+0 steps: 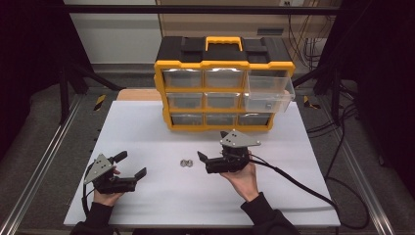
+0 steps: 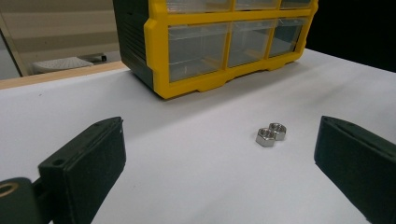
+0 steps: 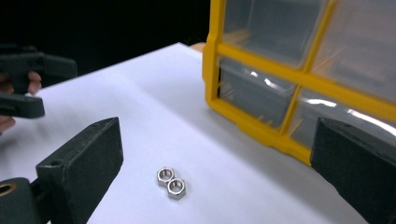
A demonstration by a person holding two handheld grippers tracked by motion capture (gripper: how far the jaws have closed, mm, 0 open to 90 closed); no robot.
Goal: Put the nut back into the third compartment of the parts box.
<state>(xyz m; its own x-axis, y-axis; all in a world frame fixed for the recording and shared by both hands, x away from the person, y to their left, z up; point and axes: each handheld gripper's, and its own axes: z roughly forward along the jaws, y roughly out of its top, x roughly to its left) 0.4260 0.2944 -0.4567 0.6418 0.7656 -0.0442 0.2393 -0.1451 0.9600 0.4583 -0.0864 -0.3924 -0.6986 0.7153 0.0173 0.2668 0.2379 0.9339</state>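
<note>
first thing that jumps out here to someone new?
The yellow-and-black drawer cabinet at the table's far edge, its top-right drawer pulled out. Then two hex nuts touching on the white table, between the open left gripper and open right gripper, nearer the right.

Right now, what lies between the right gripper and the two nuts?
Nothing: in the high view, bare white table separates the right gripper from the two nuts.

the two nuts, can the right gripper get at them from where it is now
Probably yes. The right gripper has its jaws open and pointed at the nuts, which lie side by side on bare white table just ahead of it. Nothing stands between them; the yellow drawer box sits farther back.
</note>
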